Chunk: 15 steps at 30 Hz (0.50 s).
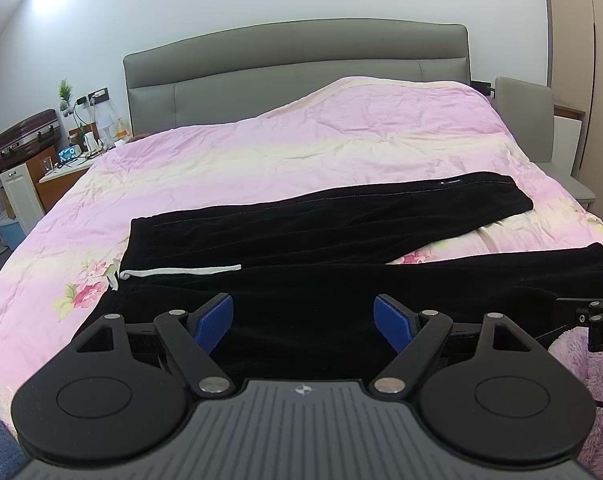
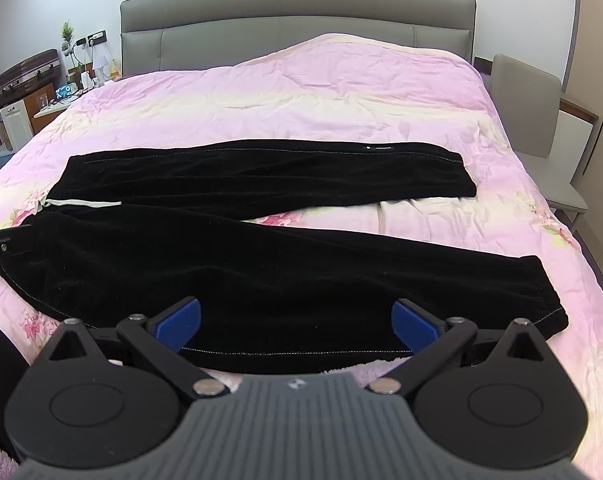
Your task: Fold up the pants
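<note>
Your left hand-held gripper (image 1: 303,322) hides the pants' (image 1: 285,240) near edge; the far leg's white mark (image 2: 379,147) is too small to read, and the nightstand clutter (image 1: 81,148) blurs together.

Pants spread across the near half of the bed, a gripper at each end.

The black velvet pants (image 2: 229,256) lie flat on the pink floral quilt (image 2: 301,92), waistband to the left, both legs running right and splayed apart, one behind the other. The white drawstring (image 1: 181,271) rests on the waistband. The left gripper (image 1: 303,322) hovers before the waist, the right gripper (image 2: 295,326) before the nearer leg's cuff. The grey padded headboard (image 1: 297,68) stands behind; a cluttered wooden nightstand (image 1: 57,176) sits left of the bed.
</note>
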Each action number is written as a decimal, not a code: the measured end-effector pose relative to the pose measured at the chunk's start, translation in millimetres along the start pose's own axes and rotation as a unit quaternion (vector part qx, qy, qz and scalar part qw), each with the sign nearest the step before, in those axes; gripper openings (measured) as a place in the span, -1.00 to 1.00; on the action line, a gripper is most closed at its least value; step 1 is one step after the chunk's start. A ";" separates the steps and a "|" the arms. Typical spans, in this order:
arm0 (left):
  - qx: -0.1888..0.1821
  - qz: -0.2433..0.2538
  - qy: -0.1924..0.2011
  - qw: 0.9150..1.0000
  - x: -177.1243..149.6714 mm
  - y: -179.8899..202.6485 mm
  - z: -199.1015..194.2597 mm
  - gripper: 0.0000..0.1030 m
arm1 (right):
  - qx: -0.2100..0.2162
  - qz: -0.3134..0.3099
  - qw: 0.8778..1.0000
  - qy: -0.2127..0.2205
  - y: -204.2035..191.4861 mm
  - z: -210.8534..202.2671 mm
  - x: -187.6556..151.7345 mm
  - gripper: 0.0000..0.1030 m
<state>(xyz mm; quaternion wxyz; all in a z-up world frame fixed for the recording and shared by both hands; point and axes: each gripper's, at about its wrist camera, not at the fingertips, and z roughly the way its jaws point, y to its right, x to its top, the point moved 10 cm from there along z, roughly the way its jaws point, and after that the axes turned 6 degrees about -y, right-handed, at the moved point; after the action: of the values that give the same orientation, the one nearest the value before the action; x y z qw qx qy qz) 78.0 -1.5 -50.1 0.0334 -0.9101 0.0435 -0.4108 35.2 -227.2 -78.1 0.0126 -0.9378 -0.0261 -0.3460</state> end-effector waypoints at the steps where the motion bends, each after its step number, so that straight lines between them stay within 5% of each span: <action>1: 0.001 0.001 -0.001 1.000 -0.1 0.2 0.3 0.82 | 0.000 0.001 1.000 0.000 -0.2 -0.5 0.5 0.90; 15: 0.002 0.000 -0.004 1.000 -0.8 1.1 0.2 0.82 | -0.006 0.003 1.000 0.002 1.1 -6.8 3.3 0.90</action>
<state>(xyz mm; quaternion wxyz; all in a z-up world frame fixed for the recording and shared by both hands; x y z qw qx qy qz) 77.5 -2.5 -51.0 0.0357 -0.9118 0.0425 -0.4070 33.4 -228.4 -70.8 0.0086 -0.9373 -0.0212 -0.3478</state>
